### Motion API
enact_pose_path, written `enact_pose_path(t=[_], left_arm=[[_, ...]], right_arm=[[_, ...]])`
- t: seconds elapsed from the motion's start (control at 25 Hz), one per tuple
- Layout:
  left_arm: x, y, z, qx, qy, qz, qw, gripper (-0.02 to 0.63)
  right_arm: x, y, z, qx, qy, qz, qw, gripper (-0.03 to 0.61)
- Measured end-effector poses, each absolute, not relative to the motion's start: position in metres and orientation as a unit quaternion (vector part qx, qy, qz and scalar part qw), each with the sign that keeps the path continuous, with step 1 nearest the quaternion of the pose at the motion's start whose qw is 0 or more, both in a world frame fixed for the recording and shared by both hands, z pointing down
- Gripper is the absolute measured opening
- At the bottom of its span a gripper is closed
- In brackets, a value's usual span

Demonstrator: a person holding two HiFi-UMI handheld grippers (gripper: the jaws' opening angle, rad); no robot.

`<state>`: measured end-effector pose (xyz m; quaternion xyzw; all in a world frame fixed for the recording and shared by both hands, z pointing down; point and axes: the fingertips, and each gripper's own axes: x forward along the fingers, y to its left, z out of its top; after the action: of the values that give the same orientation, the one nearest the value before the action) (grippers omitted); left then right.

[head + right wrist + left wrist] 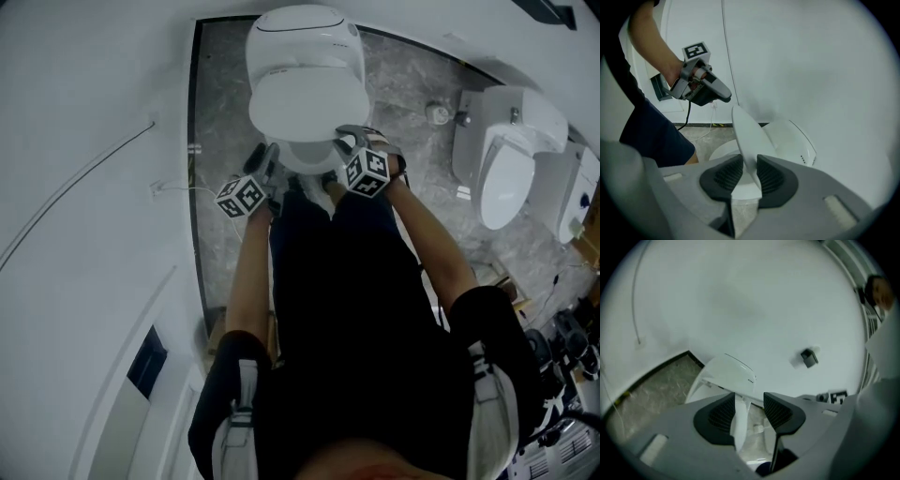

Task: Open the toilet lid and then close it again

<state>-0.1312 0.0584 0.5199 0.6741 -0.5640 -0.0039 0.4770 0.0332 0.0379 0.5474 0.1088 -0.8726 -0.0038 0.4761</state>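
Dark clothing on the person (375, 319) fills the lower head view and hides the front of the seat (305, 159). Beyond it the toilet lid (305, 105) stands part-raised over that seat and covers most of it. The lid's front rim is clamped between the pads of the right gripper (347, 139). Just beside that rim, the left gripper (265, 157) has its jaws parted. The lid's edge shows in the gap, but whether it touches a pad is hard to tell. A second toilet (511, 169) stands well apart on the marbled floor (220, 112). Dim clutter (562, 375) at the right edge is cut off.
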Motion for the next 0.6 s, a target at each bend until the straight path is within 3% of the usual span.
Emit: enact_pose_path(t=[0.32, 0.6], left_arm=[[-0.131, 0.041, 0.515, 0.784, -0.484, 0.309, 0.239, 0.196], [-0.122, -0.008, 0.497, 0.826, -0.382, 0.407, 0.077, 0.152]], right_arm=[[0.028, 0.005, 0.521, 0.138, -0.867, 0.008, 0.479, 0.087], [0.023, -0.026, 0.506, 0.193, -0.856, 0.017, 0.479, 0.081]])
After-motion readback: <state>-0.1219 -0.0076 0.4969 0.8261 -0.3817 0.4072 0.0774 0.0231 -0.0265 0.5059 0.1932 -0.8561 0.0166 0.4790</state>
